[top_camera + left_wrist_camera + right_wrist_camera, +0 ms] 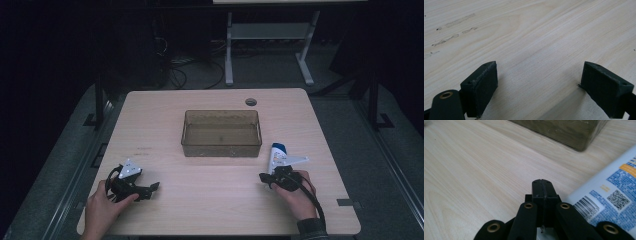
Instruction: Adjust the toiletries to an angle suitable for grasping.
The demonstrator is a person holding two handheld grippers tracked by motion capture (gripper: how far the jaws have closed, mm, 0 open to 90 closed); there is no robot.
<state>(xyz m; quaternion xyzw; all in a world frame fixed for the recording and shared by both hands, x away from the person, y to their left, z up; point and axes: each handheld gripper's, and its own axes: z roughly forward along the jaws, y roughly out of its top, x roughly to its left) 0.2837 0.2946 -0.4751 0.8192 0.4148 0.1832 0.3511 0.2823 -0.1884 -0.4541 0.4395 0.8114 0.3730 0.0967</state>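
Holding both tools low over the bench [220, 195], I had my right gripper [543, 185] with its fingers pressed flat together and nothing between them, its tip just beside the bottle [610, 192]. My left gripper [539, 82] rested well apart from it, fingers spread wide over bare wood.

That bottle [276, 156] lay on its side at my right hand [296, 192], between me and the tub [221, 146], its blue cap pointing toward the tub's near right corner. I judged it a light plastic thing, stiff enough to take a squeeze but smooth and glossy on the label, so likely to slip or roll under a careless pinch. I reckoned the best hold was across the middle of the body, fingers on the two narrow sides, rather than at the tapering cap end.

Much stayed unclear to me. My gripper covered the bottle's lower end from above, and the near view cut off most of it, leaving barcode and printed squares. How full it was, I could not tell. The brown tub seemed empty, though dim light made its floor hard to read.
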